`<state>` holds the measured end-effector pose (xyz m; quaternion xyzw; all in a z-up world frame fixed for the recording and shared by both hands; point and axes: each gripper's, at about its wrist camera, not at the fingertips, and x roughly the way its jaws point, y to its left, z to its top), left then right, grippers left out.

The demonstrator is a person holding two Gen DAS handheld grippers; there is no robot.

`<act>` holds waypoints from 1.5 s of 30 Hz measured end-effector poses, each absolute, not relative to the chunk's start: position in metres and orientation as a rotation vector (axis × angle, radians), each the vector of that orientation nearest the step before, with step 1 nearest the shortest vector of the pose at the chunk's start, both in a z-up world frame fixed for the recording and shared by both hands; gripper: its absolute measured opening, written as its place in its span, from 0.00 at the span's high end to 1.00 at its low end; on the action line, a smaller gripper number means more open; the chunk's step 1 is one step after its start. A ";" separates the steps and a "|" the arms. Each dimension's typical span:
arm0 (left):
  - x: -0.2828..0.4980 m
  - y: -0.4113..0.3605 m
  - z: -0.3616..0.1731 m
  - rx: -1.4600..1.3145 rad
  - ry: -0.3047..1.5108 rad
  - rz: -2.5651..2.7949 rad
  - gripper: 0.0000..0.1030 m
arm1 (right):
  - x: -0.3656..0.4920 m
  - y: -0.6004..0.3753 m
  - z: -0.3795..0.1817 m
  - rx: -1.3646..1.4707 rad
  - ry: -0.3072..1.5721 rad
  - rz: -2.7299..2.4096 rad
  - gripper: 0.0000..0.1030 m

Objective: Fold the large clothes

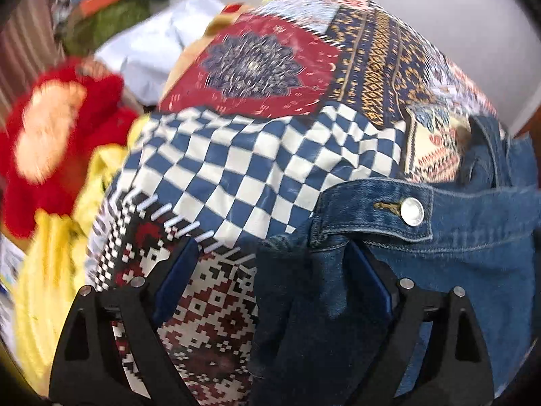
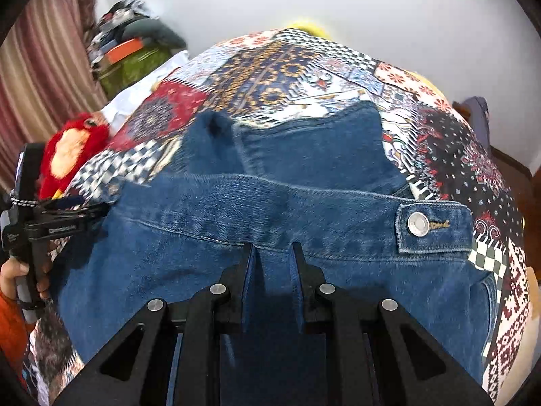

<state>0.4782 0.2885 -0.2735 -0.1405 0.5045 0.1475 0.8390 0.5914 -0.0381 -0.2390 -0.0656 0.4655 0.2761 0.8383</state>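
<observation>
A blue denim garment (image 2: 270,203) lies across a patchwork bedspread (image 2: 270,77). My right gripper (image 2: 274,264) is shut on a raised fold of the denim near its waistband seam. A button tab (image 2: 417,224) lies to the right of it. In the left wrist view the denim (image 1: 456,253) fills the lower right, with another button tab (image 1: 410,211). My left gripper (image 1: 272,270) stands wide open over the denim's left edge; cloth lies between the jaws but the pads do not press it. The left gripper (image 2: 67,213) also shows at the far left of the right wrist view, held by a person's hand (image 2: 17,270).
The bedspread (image 1: 253,155) covers the bed. A red plush toy (image 1: 61,142) and yellow cloth (image 1: 50,270) lie to the left, with a pale blue cloth (image 1: 159,44) behind. Stacked belongings (image 2: 135,61) sit by a striped curtain (image 2: 44,67). A white wall is beyond.
</observation>
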 end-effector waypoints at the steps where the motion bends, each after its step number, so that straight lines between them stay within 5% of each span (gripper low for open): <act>1: 0.476 0.289 -0.272 -0.297 1.064 0.313 0.12 | 0.592 -0.040 -0.239 -0.127 0.984 0.579 0.85; 18: 0.422 0.224 -0.196 -0.178 0.956 0.108 0.12 | 0.512 -0.032 -0.201 -0.162 0.981 0.715 0.85; 29: 0.420 0.155 -0.255 -0.059 1.077 -0.007 0.11 | 0.492 -0.018 -0.239 -0.353 0.987 0.731 0.85; 32: 0.410 0.164 -0.262 -0.079 1.051 0.012 0.02 | 0.488 -0.025 -0.242 -0.460 0.973 0.657 0.84; 45: 0.369 0.200 -0.263 -0.094 1.041 0.144 0.02 | 0.503 -0.108 -0.250 -0.351 1.048 0.552 0.80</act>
